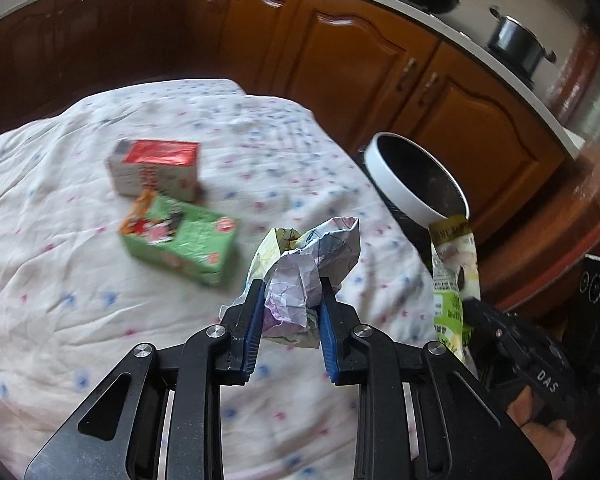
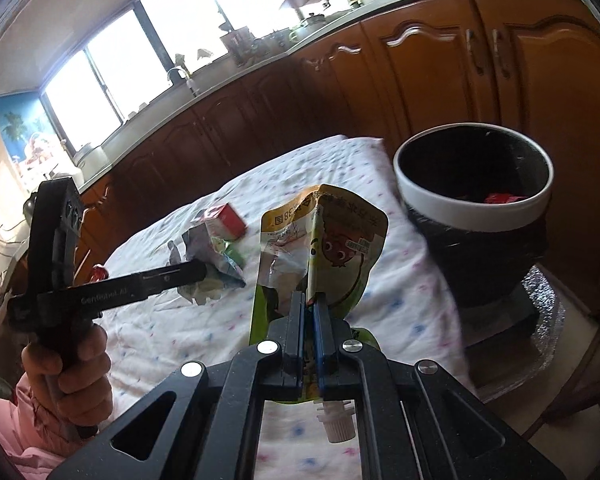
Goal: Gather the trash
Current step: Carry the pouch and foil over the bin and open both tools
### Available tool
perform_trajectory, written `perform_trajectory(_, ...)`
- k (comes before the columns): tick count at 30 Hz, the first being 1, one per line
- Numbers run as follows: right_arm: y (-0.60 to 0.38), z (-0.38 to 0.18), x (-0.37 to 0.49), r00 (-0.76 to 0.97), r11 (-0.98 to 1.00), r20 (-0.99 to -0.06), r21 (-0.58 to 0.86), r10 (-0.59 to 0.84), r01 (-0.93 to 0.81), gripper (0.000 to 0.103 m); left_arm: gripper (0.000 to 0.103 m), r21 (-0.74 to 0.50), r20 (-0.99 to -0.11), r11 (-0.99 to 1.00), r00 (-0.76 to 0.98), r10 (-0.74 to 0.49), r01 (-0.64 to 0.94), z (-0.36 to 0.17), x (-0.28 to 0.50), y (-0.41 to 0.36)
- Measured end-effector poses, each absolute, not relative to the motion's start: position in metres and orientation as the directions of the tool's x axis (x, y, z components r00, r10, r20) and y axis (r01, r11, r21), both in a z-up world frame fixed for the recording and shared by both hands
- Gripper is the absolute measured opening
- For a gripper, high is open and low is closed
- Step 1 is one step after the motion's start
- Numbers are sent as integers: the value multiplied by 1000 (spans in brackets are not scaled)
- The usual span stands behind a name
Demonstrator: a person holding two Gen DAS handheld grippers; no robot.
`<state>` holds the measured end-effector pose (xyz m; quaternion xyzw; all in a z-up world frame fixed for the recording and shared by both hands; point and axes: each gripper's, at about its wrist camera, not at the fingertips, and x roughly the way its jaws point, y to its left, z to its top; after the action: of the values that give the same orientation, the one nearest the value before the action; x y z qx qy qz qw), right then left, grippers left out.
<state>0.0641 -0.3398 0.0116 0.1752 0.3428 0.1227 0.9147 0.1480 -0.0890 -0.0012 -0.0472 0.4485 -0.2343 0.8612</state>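
Observation:
My left gripper (image 1: 292,292) is shut on a crumpled paper ball (image 1: 316,264), held above the cloth-covered table (image 1: 60,280). My right gripper (image 2: 309,304) is shut on a green drink pouch (image 2: 324,248), spout end down, held upright. The pouch also shows in the left wrist view (image 1: 454,276). A black bin with a white rim (image 2: 472,196) stands at the table's right edge, just right of the pouch; a red wrapper (image 2: 500,199) lies inside. A red-and-white carton (image 1: 156,168) and a green carton (image 1: 180,240) lie on the table.
Brown kitchen cabinets (image 1: 380,60) run behind the table under a pale counter. A black pot (image 1: 516,42) sits on the stove. The bin (image 1: 416,176) stands on a foil-covered base (image 2: 548,320). A black appliance (image 1: 596,292) is at the right.

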Motion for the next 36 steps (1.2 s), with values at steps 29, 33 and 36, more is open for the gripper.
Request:
perform_trajectory(29, -470, 41, 138, 793, 916, -580, 394, 187, 72, 4, 24, -195, -742, 798, 446, -500, 570, 39, 211, -261)
perform_trajectory(33, -479, 41, 158, 770, 921, -611, 380, 185, 81, 4, 24, -185, -762, 797, 429, -486, 575, 38, 230, -282)
perform_trajectory(36, -484, 39, 172, 747, 928, -641, 361, 177, 90, 4, 24, -183, -778, 796, 410, -475, 577, 35, 246, -297)
